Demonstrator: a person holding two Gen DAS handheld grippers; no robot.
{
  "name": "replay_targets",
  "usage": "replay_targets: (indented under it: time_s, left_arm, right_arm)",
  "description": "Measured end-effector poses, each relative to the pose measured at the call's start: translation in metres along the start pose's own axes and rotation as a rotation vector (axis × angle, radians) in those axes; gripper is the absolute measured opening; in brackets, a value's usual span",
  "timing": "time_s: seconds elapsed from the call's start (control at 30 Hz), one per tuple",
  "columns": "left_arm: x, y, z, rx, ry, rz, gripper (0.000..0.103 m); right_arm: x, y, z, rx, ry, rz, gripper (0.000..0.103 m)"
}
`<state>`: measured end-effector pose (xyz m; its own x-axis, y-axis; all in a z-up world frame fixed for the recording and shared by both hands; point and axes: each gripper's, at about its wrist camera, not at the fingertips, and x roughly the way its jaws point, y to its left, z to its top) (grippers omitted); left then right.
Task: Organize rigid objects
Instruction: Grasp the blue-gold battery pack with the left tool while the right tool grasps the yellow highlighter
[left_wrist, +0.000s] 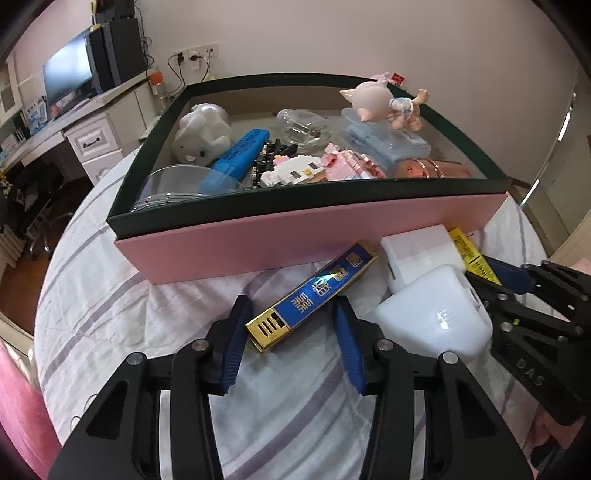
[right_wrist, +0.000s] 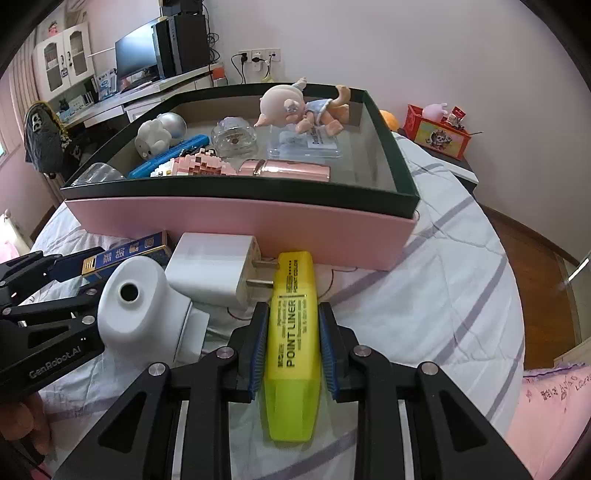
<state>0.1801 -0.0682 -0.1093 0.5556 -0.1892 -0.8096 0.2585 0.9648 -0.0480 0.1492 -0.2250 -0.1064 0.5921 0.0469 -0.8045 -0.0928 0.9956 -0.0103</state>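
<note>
Pink cardboard box (right_wrist: 240, 221) with dark green rim holds toys, glassware; right gripper (right_wrist: 292, 332) jaws clamped on yellow plastic highlighter (right_wrist: 291, 332); left gripper (left_wrist: 288, 332) jaws apart around blue-gold rectangular case (left_wrist: 314, 291).

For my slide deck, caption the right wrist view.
Right gripper clamps a yellow highlighter on the bed beside the pink box.

Soft, even daylight fills both views, with faint shadows. Glare glints on the blue-and-gold box (left_wrist: 314, 291). Fisheye bending curves the edges; dark vignette corners.

"point liner" on yellow highlighter (right_wrist: 291, 332)
</note>
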Motion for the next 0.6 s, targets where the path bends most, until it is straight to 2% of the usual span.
replay_targets:
  time_s: [0.17,0.43,0.5,0.6]
  left_arm:
    - [-0.002,0.0,-0.003,-0.024,-0.015,-0.045,0.044]
    - [-0.013,-0.003,-0.014,-0.018,-0.027,-0.056,0.034]
    - [-0.01,-0.005,-0.013,0.007,-0.012,-0.062,0.034]
    - [-0.006,-0.004,-0.008,0.011,-0.013,-0.056,0.04]
  right_arm:
    - [0.0,-0.002,0.001,0.01,-0.002,0.018,0.026]
    - [-0.011,-0.012,-0.007,0.055,-0.006,0.067,0.026]
    - [-0.013,-0.013,-0.009,0.058,-0.003,0.073,0.026]
    - [-0.012,-0.012,-0.01,0.049,0.005,0.075,0.026]
